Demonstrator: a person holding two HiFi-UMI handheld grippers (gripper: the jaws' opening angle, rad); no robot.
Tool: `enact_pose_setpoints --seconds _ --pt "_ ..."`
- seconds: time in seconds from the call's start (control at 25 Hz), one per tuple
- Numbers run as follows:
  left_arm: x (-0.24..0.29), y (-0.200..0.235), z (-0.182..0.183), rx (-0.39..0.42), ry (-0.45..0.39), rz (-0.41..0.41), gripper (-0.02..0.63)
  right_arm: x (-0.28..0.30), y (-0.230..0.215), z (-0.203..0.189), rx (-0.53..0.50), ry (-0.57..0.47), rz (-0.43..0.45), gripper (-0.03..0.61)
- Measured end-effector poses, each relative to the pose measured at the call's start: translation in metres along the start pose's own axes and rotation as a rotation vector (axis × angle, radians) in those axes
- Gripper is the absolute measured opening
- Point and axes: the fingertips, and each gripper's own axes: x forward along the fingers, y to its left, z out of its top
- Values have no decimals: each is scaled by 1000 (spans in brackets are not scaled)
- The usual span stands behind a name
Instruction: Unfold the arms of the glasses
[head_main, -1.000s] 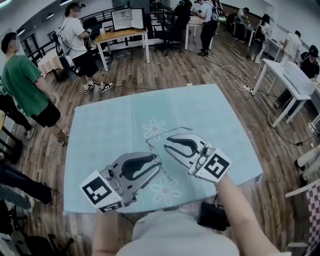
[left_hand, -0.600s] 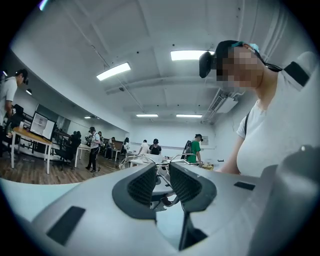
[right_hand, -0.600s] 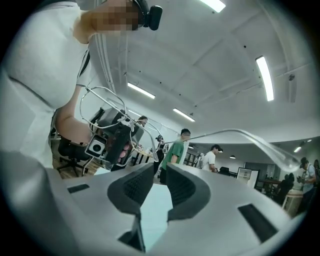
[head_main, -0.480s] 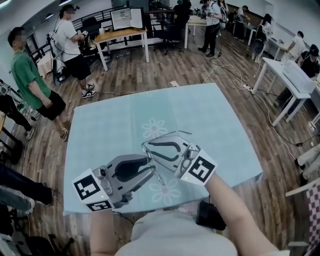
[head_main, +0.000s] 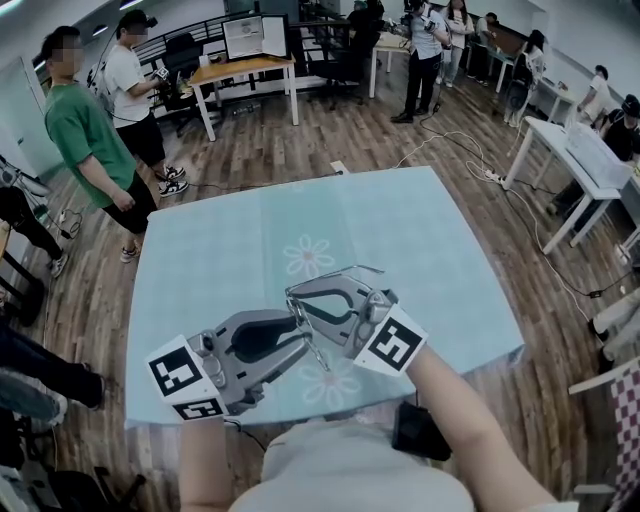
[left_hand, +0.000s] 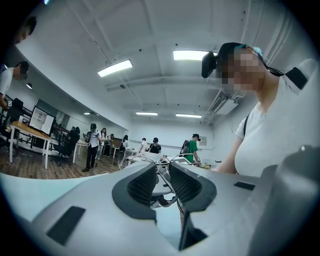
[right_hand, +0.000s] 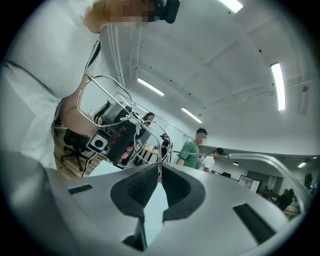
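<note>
While my right claw (right_hand: 160, 172) has just been closing, its jaws pinch a thin wire of the glasses (right_hand: 131, 116), whose rims rise just above and left of its tips. Facing it, my left claw (left_hand: 161, 170) clamps the frame between its pads, tips almost meeting the right one's. Below both claws, clear of the glasses, lies the pale blue table (head_main: 200, 260).

The tablecloth (head_main: 220, 270) is pale aqua, faintly checked, with white daisies (head_main: 309, 256) printed on it. It lies over a floor (head_main: 330, 140) of brown wood planks. The glasses (head_main: 345, 270) are thin silvery wire; one bystander's T-shirt (head_main: 85, 125) is green, another's (head_main: 125, 75) white, and the desk (head_main: 245, 68) behind them has an orange-brown top on white legs.
</note>
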Motion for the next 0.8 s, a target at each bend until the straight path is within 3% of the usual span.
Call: enact_pose_setpoints --seconds 0.8 --pt "-3 9 -3 27 17 75 95 -35 -29 -10 109 -22 -167 32"
